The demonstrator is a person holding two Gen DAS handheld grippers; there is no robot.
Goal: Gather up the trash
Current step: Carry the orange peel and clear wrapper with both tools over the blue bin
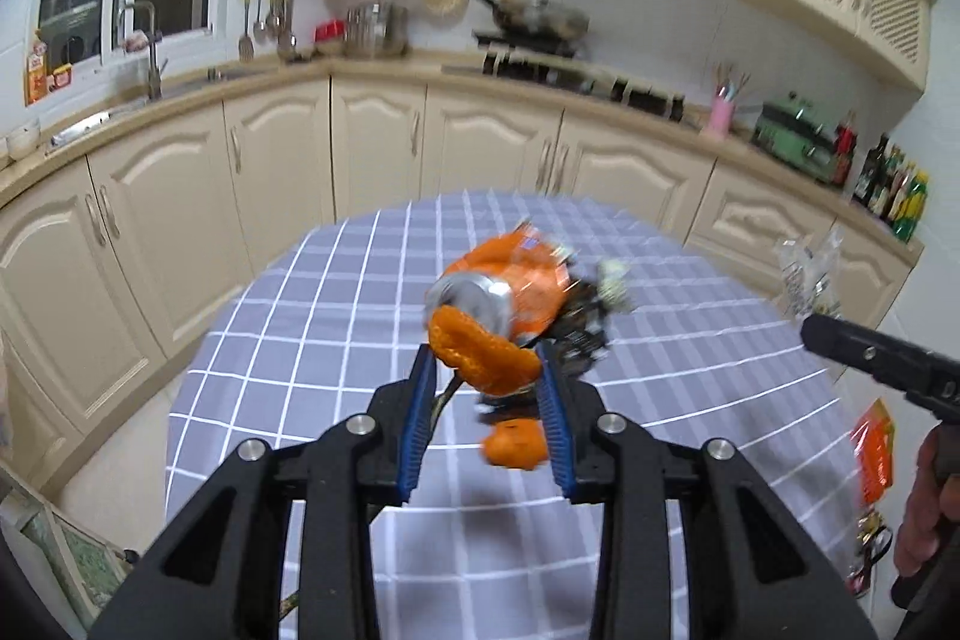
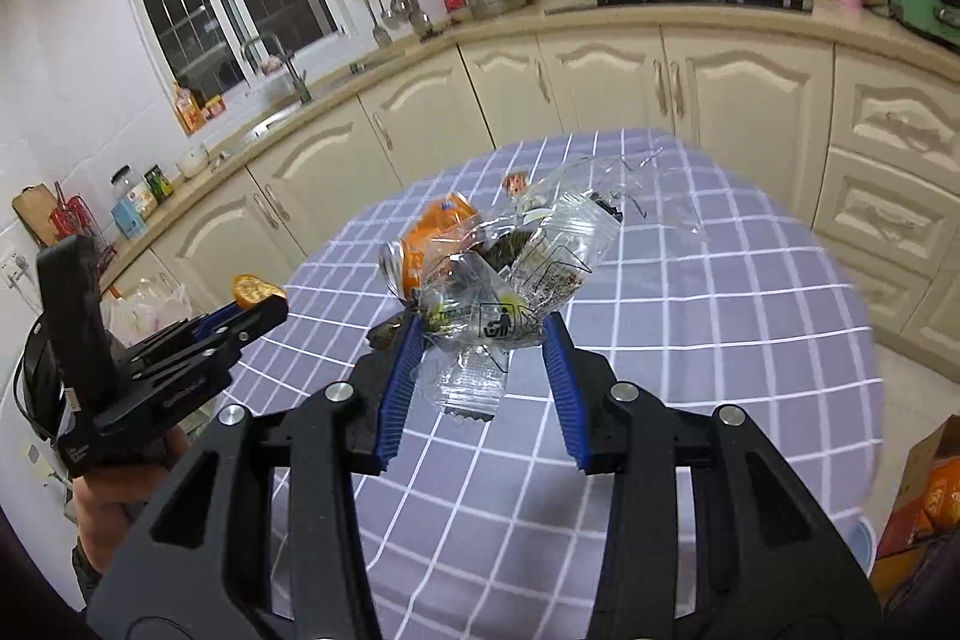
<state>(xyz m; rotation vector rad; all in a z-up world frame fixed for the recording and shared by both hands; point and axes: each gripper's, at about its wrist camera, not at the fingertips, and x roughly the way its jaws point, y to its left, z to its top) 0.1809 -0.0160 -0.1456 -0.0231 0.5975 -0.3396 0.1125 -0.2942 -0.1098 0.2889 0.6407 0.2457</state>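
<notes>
Left hand-held gripper [image 1: 487, 370] pinches one orange peel [image 1: 480, 352]; right hand-held gripper [image 2: 486, 334] pinches one clear wrapper [image 2: 510, 292]

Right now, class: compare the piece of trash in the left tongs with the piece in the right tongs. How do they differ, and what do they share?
The orange peel in the left tongs is opaque and bright orange; the clear plastic wrapper in the right tongs is see-through with black print. The peel is a thick, curled chunk; the wrapper is thin, crinkled film. Both are pinched between blue pads above the checked tablecloth.
</notes>
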